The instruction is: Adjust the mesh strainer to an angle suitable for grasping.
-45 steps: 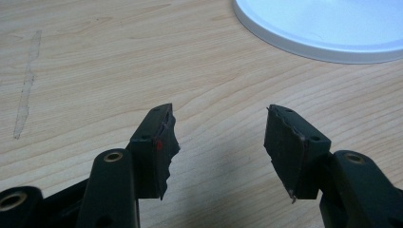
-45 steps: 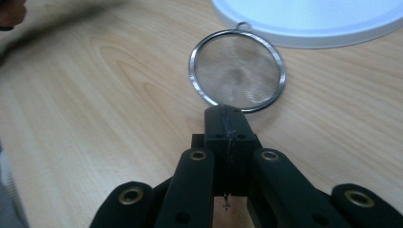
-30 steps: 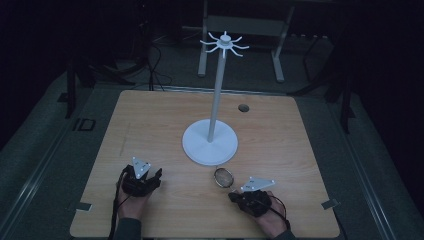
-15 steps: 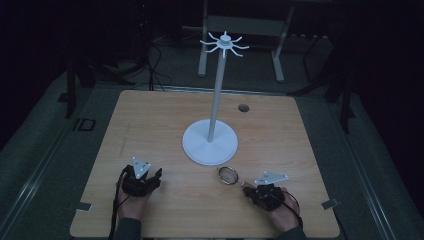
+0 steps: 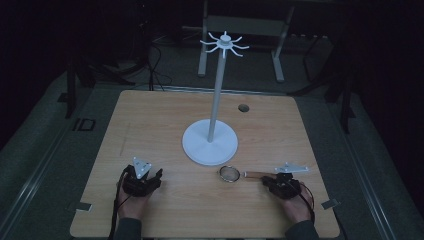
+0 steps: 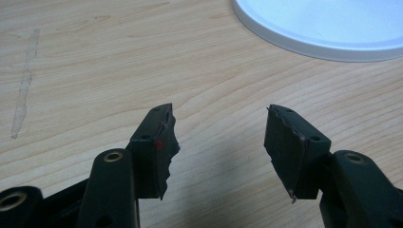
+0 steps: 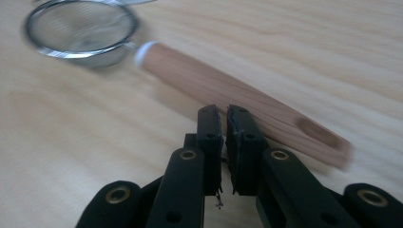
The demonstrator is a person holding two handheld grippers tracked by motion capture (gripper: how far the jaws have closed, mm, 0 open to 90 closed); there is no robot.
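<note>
The right claw has its jaws nearly together with only a thin slit between them; they have just been opening a little, and nothing sits in the gap. The strainer's wooden handle lies flat on the worktop just beyond the tips, running slantwise across the right gripper view — whether the tips touch it cannot be told. At the far end of the handle a white collar joins the round wire-mesh bowl of the strainer, rim up. From above, the right claw rests low on the worktop near its front edge, with the strainer just to its left, the bowl close beside the white round base of the stand. The left claw has its jaws wide apart, with bare wood between them and the edge of the stand's base farther ahead. In the high view it sits well apart from the strainer, toward the front left. The stand's thin pole rises upright to a ring of short hooks — a small dark hole marks the worktop behind it.
</note>
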